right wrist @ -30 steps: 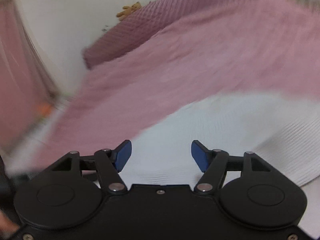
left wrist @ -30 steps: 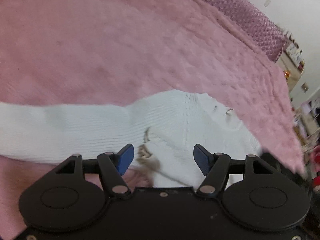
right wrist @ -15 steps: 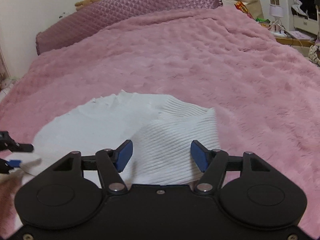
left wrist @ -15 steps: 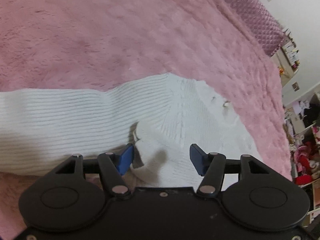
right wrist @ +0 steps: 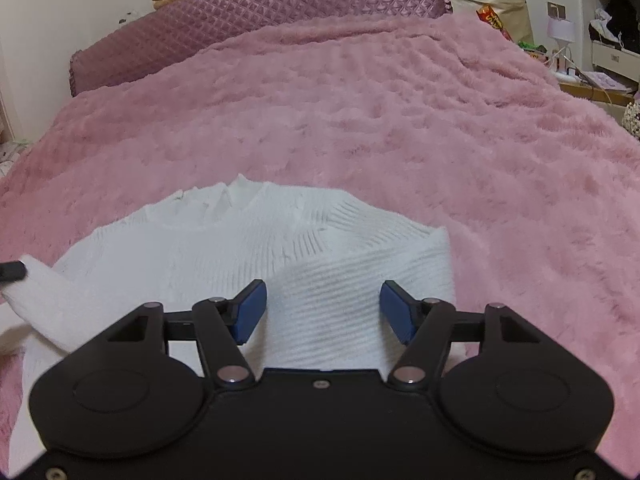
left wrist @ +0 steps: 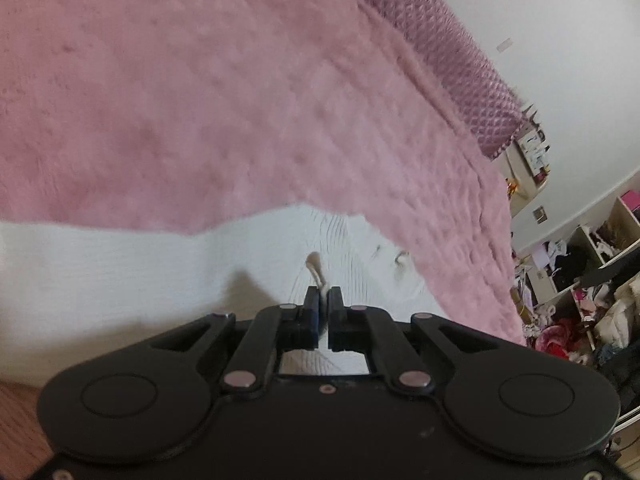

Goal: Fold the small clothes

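Left gripper (left wrist: 323, 300) pinched tight on white sweater (right wrist: 248, 256) edge — right gripper (right wrist: 320, 308) fingers wide, empty, hovering over folded sleeve directly ahead.

sweater (right wrist: 256, 256): white ribbed knit, matt | blanket (right wrist: 400, 128): pink plush fleece | headboard (right wrist: 260, 12): glossy quilted mauve fabric

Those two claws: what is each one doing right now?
Left claw: closed, pinching a fold of the white sweater.
Right claw: open, holding nothing, over the sweater.
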